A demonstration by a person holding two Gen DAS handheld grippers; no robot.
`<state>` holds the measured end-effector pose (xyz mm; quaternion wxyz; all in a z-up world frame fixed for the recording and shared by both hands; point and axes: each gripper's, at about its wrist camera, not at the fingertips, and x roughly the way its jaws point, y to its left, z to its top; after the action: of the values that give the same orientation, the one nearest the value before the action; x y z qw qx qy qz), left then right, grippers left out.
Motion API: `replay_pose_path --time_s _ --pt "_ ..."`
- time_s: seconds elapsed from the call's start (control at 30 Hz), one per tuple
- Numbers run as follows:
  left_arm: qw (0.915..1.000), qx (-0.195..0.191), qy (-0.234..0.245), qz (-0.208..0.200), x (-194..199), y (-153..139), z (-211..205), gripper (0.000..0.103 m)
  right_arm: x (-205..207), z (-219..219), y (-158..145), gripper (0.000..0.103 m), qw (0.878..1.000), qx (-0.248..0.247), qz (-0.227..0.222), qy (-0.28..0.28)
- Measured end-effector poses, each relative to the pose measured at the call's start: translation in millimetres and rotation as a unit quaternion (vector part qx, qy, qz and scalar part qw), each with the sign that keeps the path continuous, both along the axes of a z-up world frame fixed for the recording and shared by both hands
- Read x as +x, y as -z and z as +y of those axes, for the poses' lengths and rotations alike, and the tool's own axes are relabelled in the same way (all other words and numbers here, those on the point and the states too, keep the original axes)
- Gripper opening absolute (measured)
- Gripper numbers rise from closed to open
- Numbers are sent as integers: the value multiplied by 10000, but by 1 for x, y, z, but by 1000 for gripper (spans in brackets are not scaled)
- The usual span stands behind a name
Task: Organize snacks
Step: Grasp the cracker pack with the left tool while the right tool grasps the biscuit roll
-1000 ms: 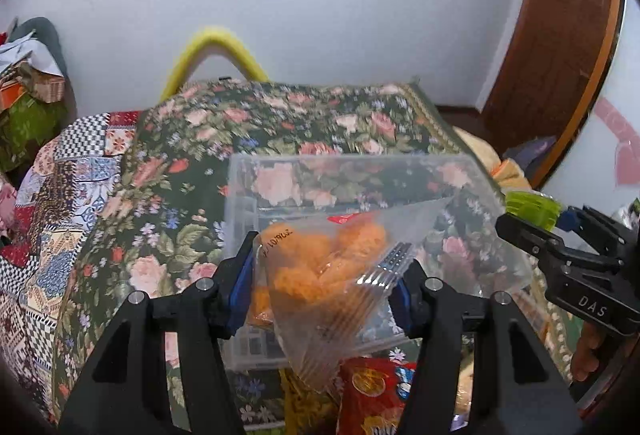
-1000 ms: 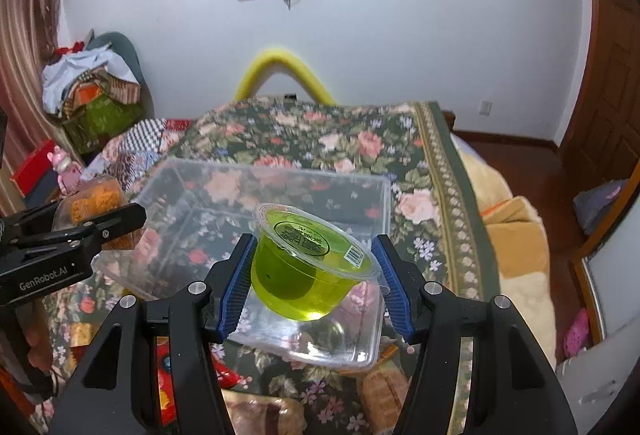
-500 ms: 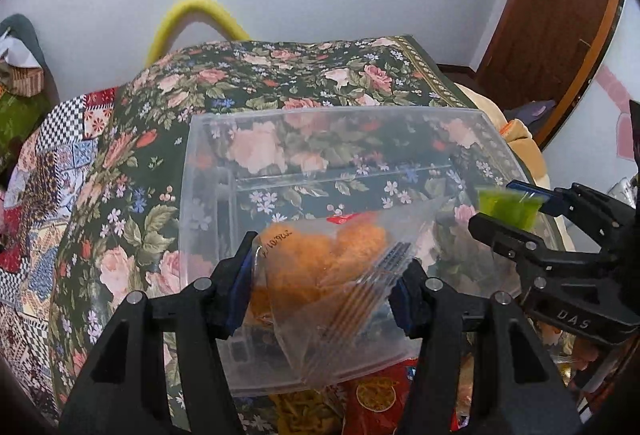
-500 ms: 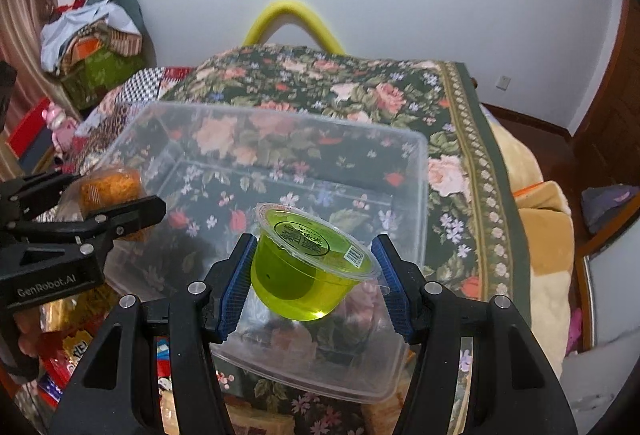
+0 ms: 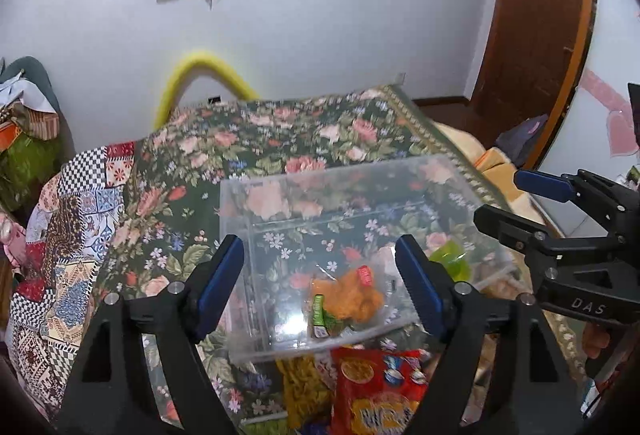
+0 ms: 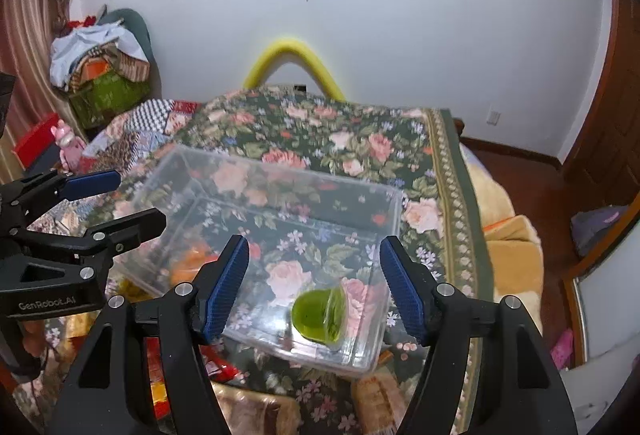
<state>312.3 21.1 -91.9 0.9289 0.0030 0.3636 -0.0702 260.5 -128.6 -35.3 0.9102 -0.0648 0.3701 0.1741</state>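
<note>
Left wrist view: the left gripper (image 5: 320,281) is spread wide and holds nothing; the bag of orange snacks (image 5: 348,299) lies inside the clear bin (image 5: 236,195). The right gripper (image 6: 314,283) is likewise wide open and empty; the green jelly cup (image 6: 320,313) lies tipped in the bin's near right corner.

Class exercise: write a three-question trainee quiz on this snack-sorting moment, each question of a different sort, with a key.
1. True or false: the left gripper is shut on the orange snack bag.
2. The green jelly cup lies: A upright, B on its side, C outside the clear bin.
3. Fill in: the right gripper is ____.
Key: 1 false; 2 B; 3 open.
</note>
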Motion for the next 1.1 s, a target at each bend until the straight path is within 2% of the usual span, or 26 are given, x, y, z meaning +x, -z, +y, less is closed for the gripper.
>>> replay_pose_path --time_s 0.3,0.53,0.73,1.1 --pt "9992 25 -96 -378 -57 -31 13 85 -39 -5 -27 72 9991 139 -391 19" --pt "9990 1 -280 -347 -100 -29 36 89 -72 -12 -27 75 9989 201 -411 73" --pt "9988 22 -479 -87 -129 -9 63 89 -93 -14 -13 75 9996 185 -178 149" --pt "9947 -17 -818 620 -153 56 91 89 -125 -17 27 75 9989 116 367 252"
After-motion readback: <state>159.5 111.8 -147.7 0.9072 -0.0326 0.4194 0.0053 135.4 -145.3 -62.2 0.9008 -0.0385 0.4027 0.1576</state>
